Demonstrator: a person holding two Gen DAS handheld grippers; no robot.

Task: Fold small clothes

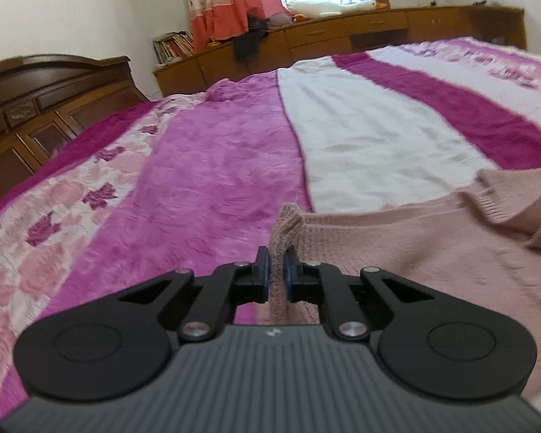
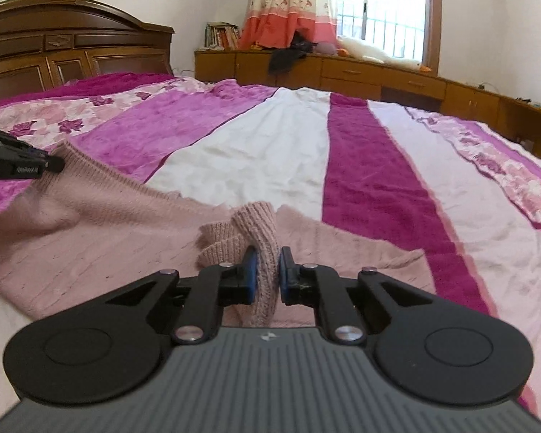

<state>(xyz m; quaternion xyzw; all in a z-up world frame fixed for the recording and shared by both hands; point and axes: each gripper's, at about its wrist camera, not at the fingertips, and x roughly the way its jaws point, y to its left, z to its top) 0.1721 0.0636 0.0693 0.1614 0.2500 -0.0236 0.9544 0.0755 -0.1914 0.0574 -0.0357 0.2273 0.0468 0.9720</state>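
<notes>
A pale pink knitted sweater [image 1: 414, 252] lies spread on the bed. My left gripper [image 1: 277, 259] is shut on a corner of its edge, lifting a fold of knit between the blue pads. In the right wrist view the sweater [image 2: 90, 245] stretches left, and my right gripper [image 2: 267, 259] is shut on a bunched ribbed part of it. The left gripper [image 2: 50, 164] shows there at the far left, pinching the sweater's raised corner.
The bed carries a striped blanket [image 2: 360, 166] of magenta, white and rose print. A dark wooden headboard [image 2: 72, 47] stands at the left. Low wooden cabinets [image 2: 378, 75] with books, dark clothes and a plush goose run under the window.
</notes>
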